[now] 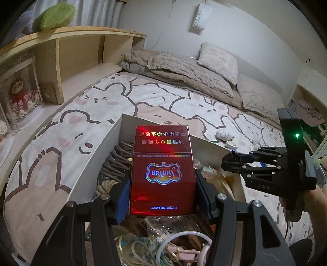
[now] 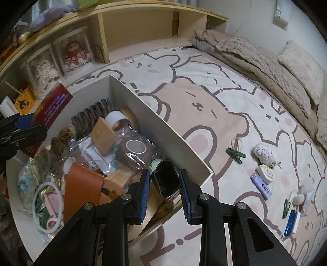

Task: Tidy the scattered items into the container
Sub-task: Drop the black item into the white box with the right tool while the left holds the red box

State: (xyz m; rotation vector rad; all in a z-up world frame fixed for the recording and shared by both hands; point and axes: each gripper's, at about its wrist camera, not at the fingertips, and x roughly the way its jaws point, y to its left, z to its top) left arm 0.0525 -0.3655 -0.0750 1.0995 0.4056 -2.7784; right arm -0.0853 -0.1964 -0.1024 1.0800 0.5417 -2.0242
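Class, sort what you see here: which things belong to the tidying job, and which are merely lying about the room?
Job: red cigarette pack, black case, white box, purple lighter, green clip, round tin.
Just there: boxed doll, pillow, fluffy blanket, wooden shelf.

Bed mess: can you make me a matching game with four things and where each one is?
Things:
1. red pack
2. black case
3. green clip
4. brown pouch

Places:
A. inside the white box
B. lying on the bed sheet
C. held in the left tool
D. held in the right tool

Pairs: 1-C, 2-D, 3-B, 4-A
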